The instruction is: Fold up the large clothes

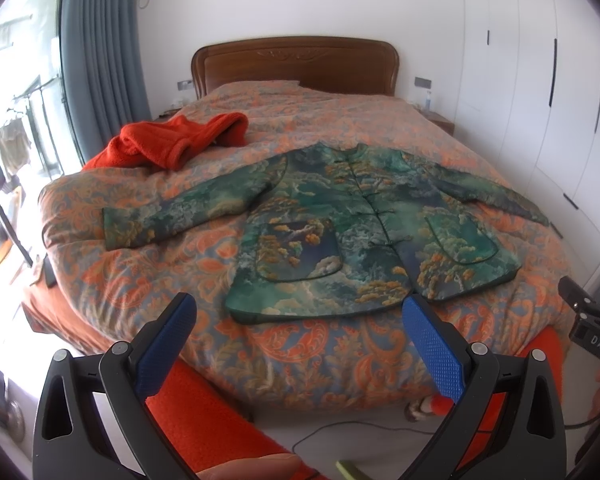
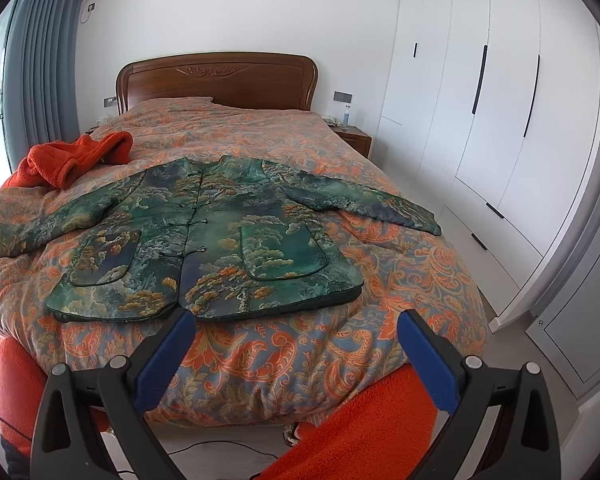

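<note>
Jacket [image 1: 364,224] on the bed [image 1: 308,364] looks padded, floppy, bulky; grab the cuffs. Both claws [image 1: 300,312] [image 2: 296,328] hang wide, empty.

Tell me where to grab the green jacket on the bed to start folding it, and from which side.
Take the green jacket by its sleeve cuffs: left claw on the cuff at the left, right claw on the cuff at the right, each coming from its outer side. It lies flat, front up, sleeves spread wide, so the cuffs are free ends. Both claws are open and empty.
</note>
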Action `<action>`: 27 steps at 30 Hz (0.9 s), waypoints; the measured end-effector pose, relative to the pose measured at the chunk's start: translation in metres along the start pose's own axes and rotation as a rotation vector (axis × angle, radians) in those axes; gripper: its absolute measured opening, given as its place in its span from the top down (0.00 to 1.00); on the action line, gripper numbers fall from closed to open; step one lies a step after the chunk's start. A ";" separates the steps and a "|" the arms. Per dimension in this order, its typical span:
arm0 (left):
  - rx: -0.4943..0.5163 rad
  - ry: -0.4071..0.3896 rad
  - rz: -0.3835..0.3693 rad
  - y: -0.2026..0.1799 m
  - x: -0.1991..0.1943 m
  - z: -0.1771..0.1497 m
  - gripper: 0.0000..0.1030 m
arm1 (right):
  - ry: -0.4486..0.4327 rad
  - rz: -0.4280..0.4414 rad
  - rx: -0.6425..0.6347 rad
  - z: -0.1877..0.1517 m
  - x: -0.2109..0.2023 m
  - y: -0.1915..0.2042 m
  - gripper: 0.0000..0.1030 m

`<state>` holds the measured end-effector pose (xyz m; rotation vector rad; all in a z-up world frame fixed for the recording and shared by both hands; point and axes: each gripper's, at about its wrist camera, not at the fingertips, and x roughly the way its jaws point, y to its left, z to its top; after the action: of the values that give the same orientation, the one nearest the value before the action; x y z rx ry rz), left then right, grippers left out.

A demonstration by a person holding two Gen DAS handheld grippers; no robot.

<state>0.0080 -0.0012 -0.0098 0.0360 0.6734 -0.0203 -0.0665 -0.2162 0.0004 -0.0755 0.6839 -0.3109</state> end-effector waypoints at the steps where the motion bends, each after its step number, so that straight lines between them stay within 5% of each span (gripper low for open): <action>1: 0.000 0.000 0.000 0.000 0.000 0.000 0.00 | -0.001 0.001 -0.002 0.000 0.000 0.000 0.00; 27: -0.010 0.019 0.003 0.004 0.008 0.007 0.00 | -0.008 -0.001 -0.008 0.006 0.001 0.003 0.00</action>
<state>0.0184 0.0027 -0.0089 0.0279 0.6927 -0.0143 -0.0608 -0.2140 0.0039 -0.0845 0.6767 -0.3087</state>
